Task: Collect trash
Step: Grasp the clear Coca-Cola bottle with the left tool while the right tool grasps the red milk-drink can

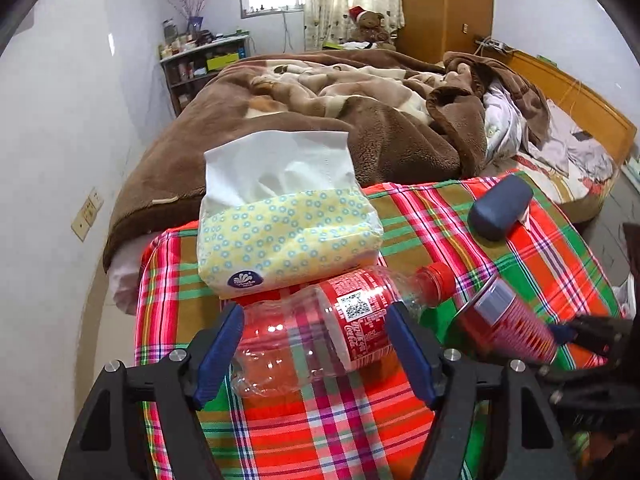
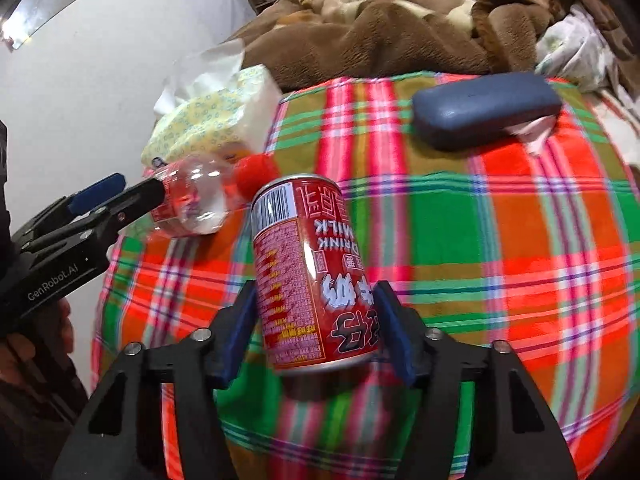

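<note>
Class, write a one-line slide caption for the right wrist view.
Right gripper clamps a red milk can above the plaid cloth, beside an empty cola bottle.

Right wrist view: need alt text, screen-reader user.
The right claw grips a red milk drink can, held above a bright plaid cloth. At left, the left claw grips a crushed clear cola bottle beside a yellow tissue pack; a dark blue case lies beyond.
</note>
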{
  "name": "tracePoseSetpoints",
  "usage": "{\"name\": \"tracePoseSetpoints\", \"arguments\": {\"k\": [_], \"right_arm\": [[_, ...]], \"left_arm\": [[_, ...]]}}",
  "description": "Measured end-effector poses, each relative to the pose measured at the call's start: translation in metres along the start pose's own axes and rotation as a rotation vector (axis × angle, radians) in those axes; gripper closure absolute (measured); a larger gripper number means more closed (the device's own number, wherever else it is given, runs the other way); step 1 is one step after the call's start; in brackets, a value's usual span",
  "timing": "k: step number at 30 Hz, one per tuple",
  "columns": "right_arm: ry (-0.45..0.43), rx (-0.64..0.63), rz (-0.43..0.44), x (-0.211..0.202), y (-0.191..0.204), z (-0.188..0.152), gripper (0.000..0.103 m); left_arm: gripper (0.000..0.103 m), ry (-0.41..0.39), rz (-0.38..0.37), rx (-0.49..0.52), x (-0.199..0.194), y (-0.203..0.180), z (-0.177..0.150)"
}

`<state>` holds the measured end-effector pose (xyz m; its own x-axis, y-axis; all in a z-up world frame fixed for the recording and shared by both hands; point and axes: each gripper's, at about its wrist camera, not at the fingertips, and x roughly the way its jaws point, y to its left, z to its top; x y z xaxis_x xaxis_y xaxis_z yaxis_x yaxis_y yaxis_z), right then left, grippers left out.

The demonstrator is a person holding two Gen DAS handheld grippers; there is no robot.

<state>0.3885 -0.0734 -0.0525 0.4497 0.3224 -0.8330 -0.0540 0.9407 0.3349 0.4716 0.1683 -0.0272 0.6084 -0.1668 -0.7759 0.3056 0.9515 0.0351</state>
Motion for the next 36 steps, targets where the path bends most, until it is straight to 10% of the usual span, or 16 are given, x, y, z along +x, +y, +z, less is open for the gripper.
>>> {"name": "tracePoseSetpoints", "arguments": {"k": [17, 36], "right_arm": [[-0.011, -0.007, -0.001, -0.013, -0.038, -0.003, 0.044], [-0.049, -0.057, -0.038, -0.023, -0.043, -0.015, 0.045]], "left_arm": [[0.025, 0.076, 0.034, 0.364, 0.019, -0.047, 0.003], [0.037, 0.177, -0.061, 0.026, 0.032, -0.021, -0.029]]}}
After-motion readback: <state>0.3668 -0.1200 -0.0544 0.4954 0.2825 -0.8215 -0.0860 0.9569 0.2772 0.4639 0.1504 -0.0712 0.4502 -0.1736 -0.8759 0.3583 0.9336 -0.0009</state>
